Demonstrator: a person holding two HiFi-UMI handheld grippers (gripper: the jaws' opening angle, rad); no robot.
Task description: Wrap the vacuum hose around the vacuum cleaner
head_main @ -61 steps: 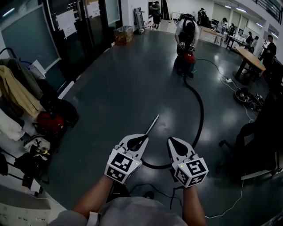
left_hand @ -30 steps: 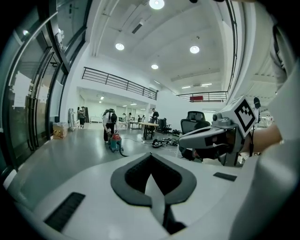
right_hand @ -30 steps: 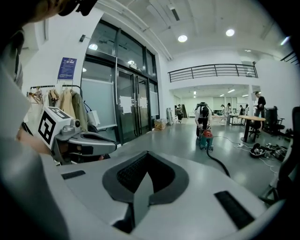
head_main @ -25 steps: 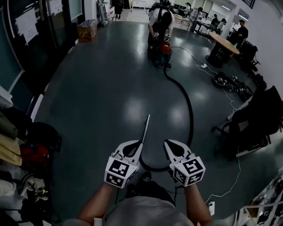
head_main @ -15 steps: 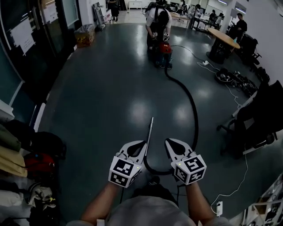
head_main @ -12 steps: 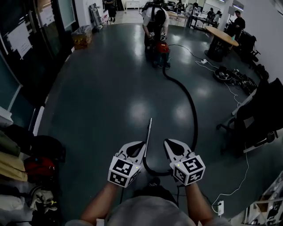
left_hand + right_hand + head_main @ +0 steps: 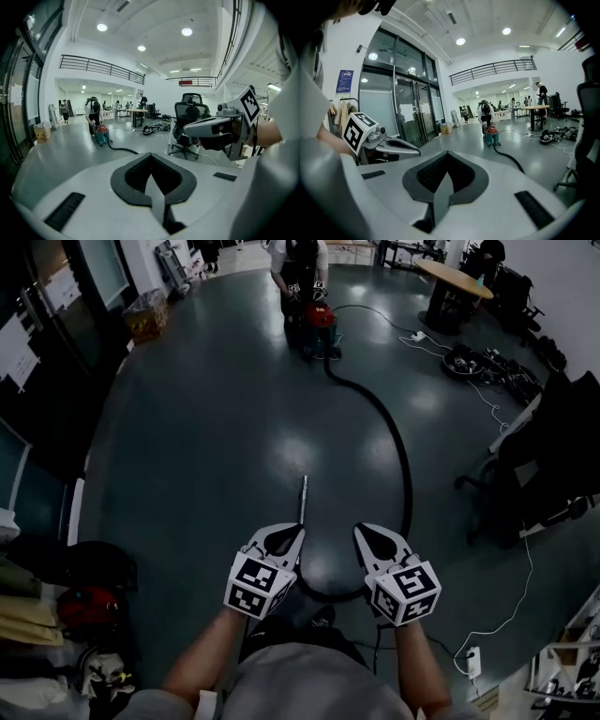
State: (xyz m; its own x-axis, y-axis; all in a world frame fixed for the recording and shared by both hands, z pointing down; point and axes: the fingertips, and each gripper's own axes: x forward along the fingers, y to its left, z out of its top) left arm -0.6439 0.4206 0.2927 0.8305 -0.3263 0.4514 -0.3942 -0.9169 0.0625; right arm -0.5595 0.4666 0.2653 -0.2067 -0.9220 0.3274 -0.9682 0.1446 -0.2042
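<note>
Hovering over the hose's near loop, the left gripper [image 7: 286, 540] is clenched on nothing. A shut tip would only nudge the hose [image 7: 401, 460] aside, so the jaws must part first. The wand [image 7: 303, 495], which seems to be the hose's near end, lies on the floor just left of the loop; lifted carelessly, it could swing and scrape. The right gripper [image 7: 372, 540] is likewise clenched and empty. The hose itself lies slack in a long arc up to the vacuum [image 7: 319, 315] at its far end. A hard pull on the loop could drag or tip the vacuum rather than gather slack, and a person [image 7: 300, 263] bends over it there — a flung coil might catch them.

Far left of the hose sit bags [image 7: 89, 601] and a box [image 7: 145, 313], well apart and no hindrance. Right of the hose's far end stand a table [image 7: 448, 273] and a heap of cords [image 7: 469, 362]. A chair [image 7: 553, 456] stands near the hose's middle, and a white cable [image 7: 518, 601] trails right of the loop — these two look likeliest to snag a sweeping hose.
</note>
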